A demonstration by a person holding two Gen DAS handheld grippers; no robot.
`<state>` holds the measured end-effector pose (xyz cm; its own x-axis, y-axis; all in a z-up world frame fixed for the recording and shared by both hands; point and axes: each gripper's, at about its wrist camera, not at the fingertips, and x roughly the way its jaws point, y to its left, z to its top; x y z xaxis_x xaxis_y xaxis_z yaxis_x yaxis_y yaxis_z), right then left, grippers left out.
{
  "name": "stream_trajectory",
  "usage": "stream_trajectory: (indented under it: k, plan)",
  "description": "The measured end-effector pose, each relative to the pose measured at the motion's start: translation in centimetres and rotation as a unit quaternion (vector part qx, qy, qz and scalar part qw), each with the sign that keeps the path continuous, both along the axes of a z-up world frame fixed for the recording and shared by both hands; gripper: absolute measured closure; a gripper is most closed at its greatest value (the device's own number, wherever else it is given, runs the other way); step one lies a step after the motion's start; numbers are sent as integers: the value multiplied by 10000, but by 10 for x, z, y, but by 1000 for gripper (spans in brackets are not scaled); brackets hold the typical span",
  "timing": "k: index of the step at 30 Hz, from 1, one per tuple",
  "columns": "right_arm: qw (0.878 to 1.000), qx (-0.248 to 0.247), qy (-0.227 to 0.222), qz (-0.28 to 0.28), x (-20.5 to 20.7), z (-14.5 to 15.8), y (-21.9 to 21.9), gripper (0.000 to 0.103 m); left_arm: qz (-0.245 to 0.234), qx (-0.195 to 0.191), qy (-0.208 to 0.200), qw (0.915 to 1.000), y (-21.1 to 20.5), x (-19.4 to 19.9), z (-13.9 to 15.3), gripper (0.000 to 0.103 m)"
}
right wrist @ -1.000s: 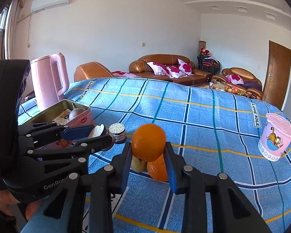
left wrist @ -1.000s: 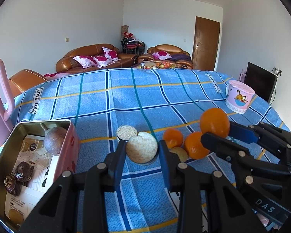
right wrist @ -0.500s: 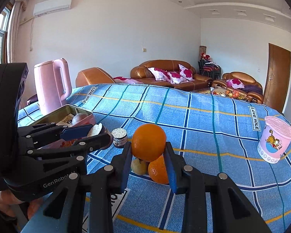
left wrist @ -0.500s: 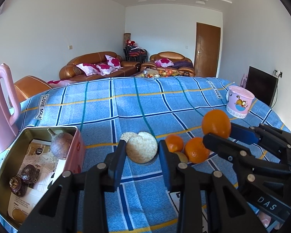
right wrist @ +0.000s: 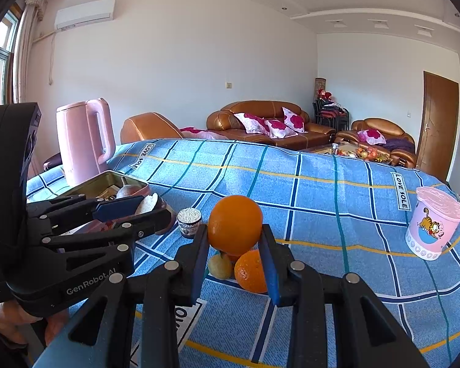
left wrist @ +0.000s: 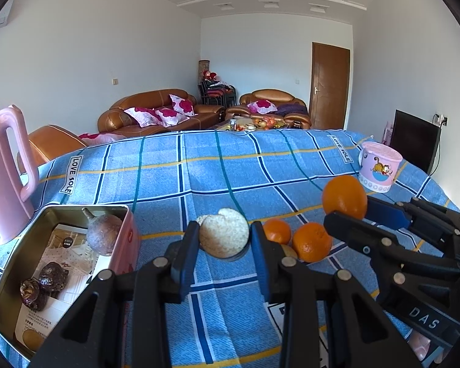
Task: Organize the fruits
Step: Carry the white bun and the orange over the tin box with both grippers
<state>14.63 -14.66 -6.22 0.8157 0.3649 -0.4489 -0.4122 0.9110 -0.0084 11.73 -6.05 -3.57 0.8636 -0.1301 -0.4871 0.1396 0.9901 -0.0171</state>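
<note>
My left gripper [left wrist: 222, 242] is shut on a pale rough round fruit [left wrist: 225, 236] and holds it above the blue checked cloth. My right gripper [right wrist: 234, 242] is shut on a large orange [right wrist: 234, 224], seen too in the left wrist view [left wrist: 344, 195]. Two smaller oranges [left wrist: 311, 241] and a small yellowish fruit [right wrist: 219, 265] lie on the cloth below. An open metal tin [left wrist: 3, 279] at the left holds a brown round fruit [left wrist: 102, 237] and dark dried fruits [left wrist: 43, 282].
A pink kettle [left wrist: 3, 171] stands behind the tin. A small jar of white grains [right wrist: 189, 222] sits near the tin. A pink lidded cup [right wrist: 431, 222] stands at the right. Sofas and a door lie beyond the table.
Both grippers have risen slightly with their fruits still held, and both views have tilted up. The fruits on the cloth have not moved.
</note>
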Motion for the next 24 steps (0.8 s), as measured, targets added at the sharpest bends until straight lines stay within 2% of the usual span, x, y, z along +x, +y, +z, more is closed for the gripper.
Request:
stream_trajectory:
  k: [19,24]
  plan:
    - [9995,144,-291,50,-11,6,-5,68,56,57,-319,9995,0,-11,5,68]
    - [9994,140,-302,83,-11,5,-5,68,60,281,-477,9984,-7,-17,7,68]
